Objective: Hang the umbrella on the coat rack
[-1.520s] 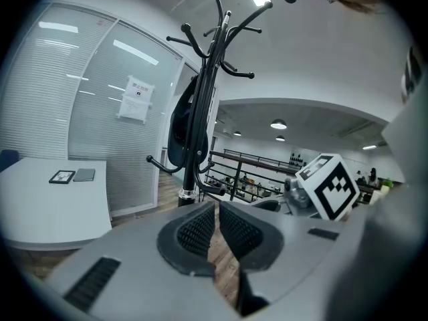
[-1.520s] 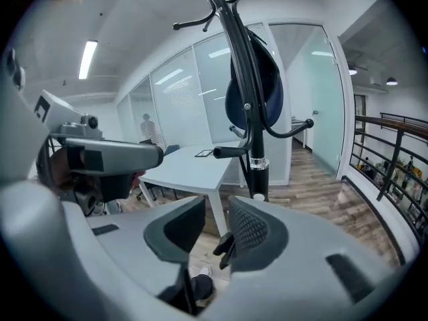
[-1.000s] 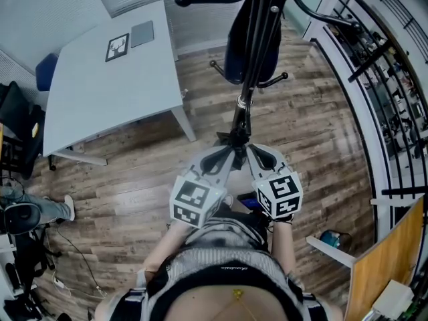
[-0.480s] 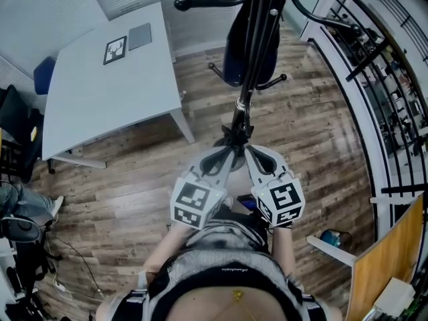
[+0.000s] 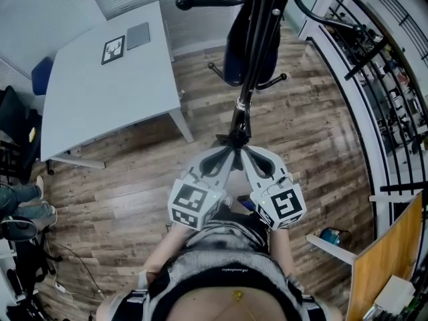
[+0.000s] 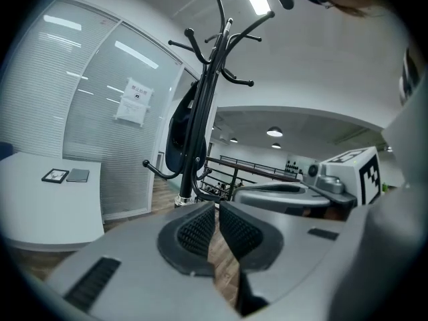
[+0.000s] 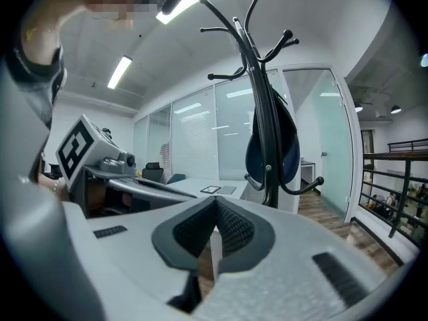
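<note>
The black coat rack (image 5: 257, 25) stands straight ahead of me, with several curved hooks at its top (image 6: 215, 39) (image 7: 251, 32). A dark blue umbrella (image 5: 235, 55) hangs against its pole (image 6: 175, 129) (image 7: 289, 142). My left gripper (image 5: 232, 151) and right gripper (image 5: 243, 150) are held side by side, tips nearly meeting in front of the pole's lower part. In the left gripper view the left gripper (image 6: 216, 206) has its pads together with nothing between them. The right gripper (image 7: 215, 200) is shut and empty too. Neither touches the umbrella.
A white table (image 5: 87, 105) stands to the left with a framed picture (image 5: 114, 49) and a grey tablet (image 5: 138, 35) on it. A black railing (image 5: 374, 65) runs along the right. A wooden board (image 5: 391, 256) leans at the lower right. A person's legs (image 5: 23, 202) show at the left edge.
My right gripper has lifted slightly beside the left, which has stayed put. Both stay shut. The person at the left edge has shifted.
</note>
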Demonstrator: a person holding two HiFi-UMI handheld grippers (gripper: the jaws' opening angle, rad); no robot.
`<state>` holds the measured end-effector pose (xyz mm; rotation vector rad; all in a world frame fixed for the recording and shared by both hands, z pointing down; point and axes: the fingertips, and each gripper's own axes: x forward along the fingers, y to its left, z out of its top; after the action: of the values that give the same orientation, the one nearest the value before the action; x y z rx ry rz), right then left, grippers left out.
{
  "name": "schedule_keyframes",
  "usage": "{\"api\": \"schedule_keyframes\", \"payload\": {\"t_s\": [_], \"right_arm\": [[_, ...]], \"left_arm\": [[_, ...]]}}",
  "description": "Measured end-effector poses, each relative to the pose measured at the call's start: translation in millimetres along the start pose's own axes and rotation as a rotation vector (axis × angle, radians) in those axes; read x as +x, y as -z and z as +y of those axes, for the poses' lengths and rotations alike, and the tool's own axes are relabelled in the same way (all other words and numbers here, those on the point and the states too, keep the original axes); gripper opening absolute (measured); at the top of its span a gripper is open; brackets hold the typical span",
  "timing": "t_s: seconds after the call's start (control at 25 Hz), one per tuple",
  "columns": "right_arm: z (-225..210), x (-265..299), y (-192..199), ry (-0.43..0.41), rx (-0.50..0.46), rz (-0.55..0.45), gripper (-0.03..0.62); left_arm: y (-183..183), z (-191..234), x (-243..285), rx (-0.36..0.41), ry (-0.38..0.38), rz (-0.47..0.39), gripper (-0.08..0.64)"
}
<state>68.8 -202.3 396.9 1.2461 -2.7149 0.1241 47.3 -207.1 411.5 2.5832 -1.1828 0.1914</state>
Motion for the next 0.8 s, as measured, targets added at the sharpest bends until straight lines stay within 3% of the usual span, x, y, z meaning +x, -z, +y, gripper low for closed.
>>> {"api": "schedule_keyframes", "payload": {"t_s": [0.52, 0.8], "right_arm": [[-6, 2, 8, 0.052, 0.031, -0.039, -0.002], [-8, 3, 8, 0.051, 0.007, -0.013, 0.0]], "left_arm": [[-4, 10, 3, -0.042, 0.005, -0.049, 0.017], [4, 10, 7, -0.007, 0.009, -0.007, 0.017]]}}
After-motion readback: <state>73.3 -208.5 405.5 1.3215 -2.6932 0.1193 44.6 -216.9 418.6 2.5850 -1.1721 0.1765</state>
